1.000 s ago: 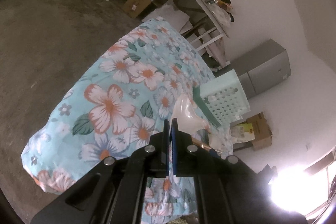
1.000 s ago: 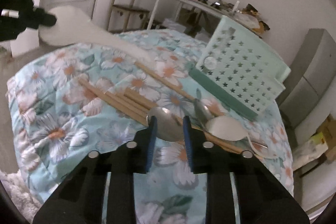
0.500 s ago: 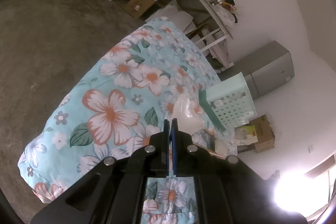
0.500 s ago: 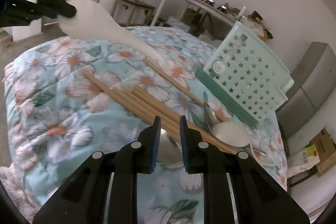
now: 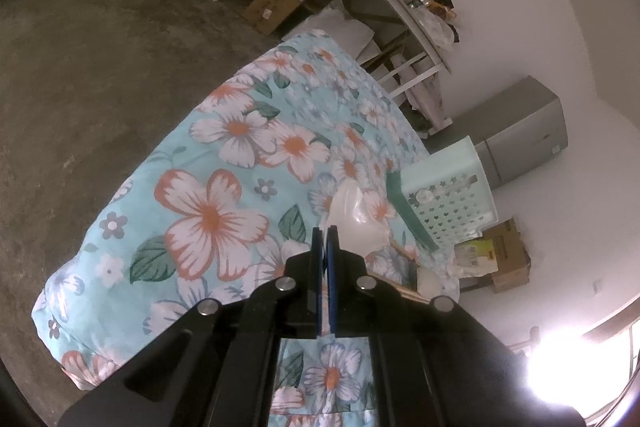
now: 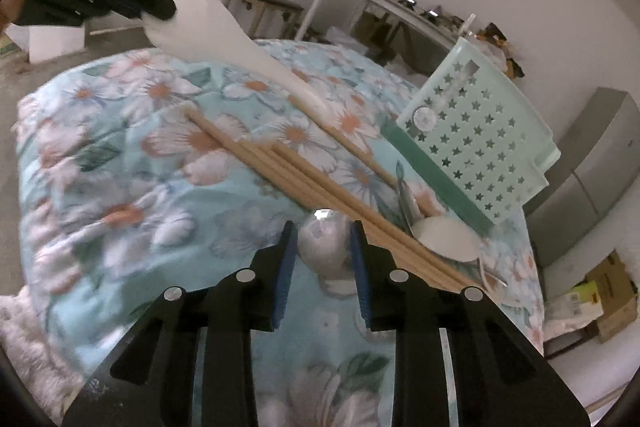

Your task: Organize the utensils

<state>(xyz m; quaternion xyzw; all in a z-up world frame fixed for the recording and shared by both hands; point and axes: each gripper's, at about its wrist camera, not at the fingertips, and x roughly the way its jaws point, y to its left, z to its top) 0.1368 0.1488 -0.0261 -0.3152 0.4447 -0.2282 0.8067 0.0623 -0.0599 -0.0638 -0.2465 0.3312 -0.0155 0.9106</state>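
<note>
Left wrist view: the left gripper (image 5: 325, 239) is pinched on a white spoon (image 5: 354, 217), its handle hidden behind the bowl, near the green basket (image 5: 452, 195).

Right wrist view: that spoon slants down toward the basket. The right gripper (image 6: 323, 247) is opening around a metal spoon (image 6: 322, 245) beside chopsticks (image 6: 304, 179) on the floral quilt (image 6: 120, 167).

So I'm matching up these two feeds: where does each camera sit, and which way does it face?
Left wrist: on the left gripper, looking down its shut fingers across the floral quilt; holds a white spoon.
Right wrist: on the right gripper, jaws opening around a metal spoon; chopsticks ahead.
Shared: the green basket, quilt, white spoon.
</note>
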